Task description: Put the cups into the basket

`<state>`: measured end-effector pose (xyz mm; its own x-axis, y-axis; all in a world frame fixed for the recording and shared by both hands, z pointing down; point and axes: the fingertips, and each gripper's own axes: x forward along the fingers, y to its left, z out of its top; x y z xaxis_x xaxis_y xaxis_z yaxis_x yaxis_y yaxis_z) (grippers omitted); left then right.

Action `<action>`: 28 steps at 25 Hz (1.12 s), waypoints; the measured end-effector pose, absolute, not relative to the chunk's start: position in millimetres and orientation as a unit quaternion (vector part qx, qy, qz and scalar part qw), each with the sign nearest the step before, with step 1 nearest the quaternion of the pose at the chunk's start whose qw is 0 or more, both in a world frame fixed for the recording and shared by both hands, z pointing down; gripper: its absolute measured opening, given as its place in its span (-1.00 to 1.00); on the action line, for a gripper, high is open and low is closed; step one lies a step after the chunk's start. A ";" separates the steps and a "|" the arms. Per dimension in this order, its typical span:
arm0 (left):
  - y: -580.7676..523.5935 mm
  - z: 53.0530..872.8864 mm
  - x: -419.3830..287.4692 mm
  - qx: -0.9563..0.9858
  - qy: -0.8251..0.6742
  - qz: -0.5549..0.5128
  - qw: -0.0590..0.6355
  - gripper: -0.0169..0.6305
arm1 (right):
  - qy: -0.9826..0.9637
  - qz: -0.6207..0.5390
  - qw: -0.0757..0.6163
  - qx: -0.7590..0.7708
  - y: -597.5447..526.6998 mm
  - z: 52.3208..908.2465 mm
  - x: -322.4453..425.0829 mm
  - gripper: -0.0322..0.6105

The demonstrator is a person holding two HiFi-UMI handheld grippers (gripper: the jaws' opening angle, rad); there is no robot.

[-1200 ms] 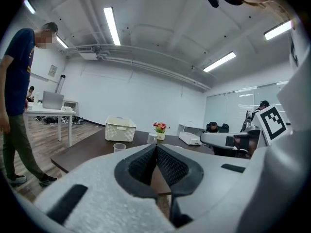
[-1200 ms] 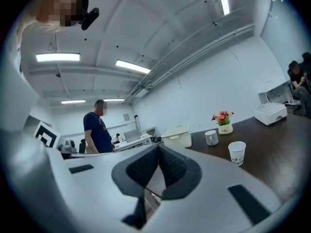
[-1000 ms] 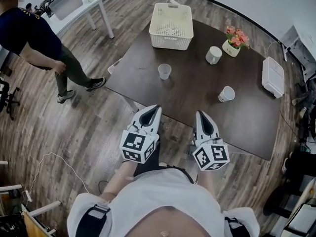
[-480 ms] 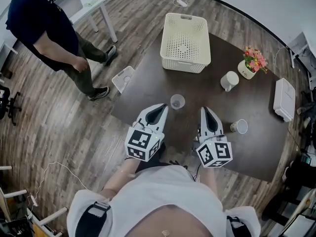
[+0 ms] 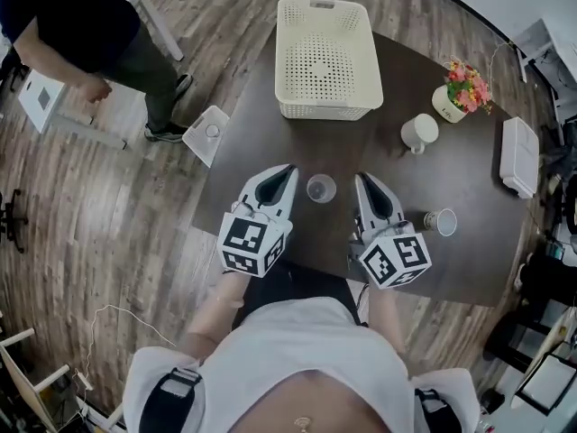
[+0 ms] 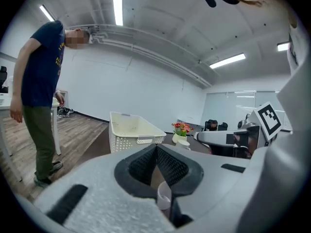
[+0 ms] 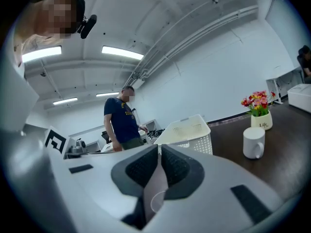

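A person in a dark shirt [image 5: 63, 16] stands on the wood floor at the far left, well apart from the dark table [image 5: 270, 152]. A small white box [image 5: 206, 133] lies on the floor beside the table's left edge. Over the near edge the left gripper [image 5: 288, 170] has its jaws pressed together, holding nothing. A clear cup [image 5: 321, 188] stands just right of its tip, between the two grippers. The right gripper [image 5: 363, 179] is likewise closed and empty. Beyond the cup is the basket [image 5: 326, 106], with bare table between them. Further right are a white mug [image 5: 419, 132], a flower pot [image 5: 460, 88], a paper cup [image 5: 441, 222] and a flat white case [image 5: 520, 156]. Only the head view shows the paper cup. Only the gripper views show the ceiling lights [image 6: 116, 4].
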<state>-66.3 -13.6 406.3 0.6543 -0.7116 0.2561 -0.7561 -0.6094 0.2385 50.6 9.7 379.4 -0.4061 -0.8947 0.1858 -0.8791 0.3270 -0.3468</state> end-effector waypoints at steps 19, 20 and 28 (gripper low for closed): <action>-1.0 498.2 -80.0 0.834 -0.467 0.107 0.275 -0.91 | 0.857 -0.186 -0.287 -0.386 18.8 510.6 -0.4 0.27; 1.1 502.2 -82.2 0.830 -0.470 0.107 0.281 -0.91 | 0.857 -0.185 -0.291 -0.383 18.1 514.5 -2.9 0.27; 11.0 520.9 -88.2 0.816 -0.481 0.121 0.295 -0.91 | 0.852 -0.183 -0.316 -0.377 13.8 530.7 -13.0 0.27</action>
<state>-88.2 11.0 520.9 0.5076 -0.7143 0.4818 -0.8572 -0.3626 0.3656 -13.0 13.8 530.7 -0.5172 -0.5259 0.6753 -0.7567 0.6496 -0.0737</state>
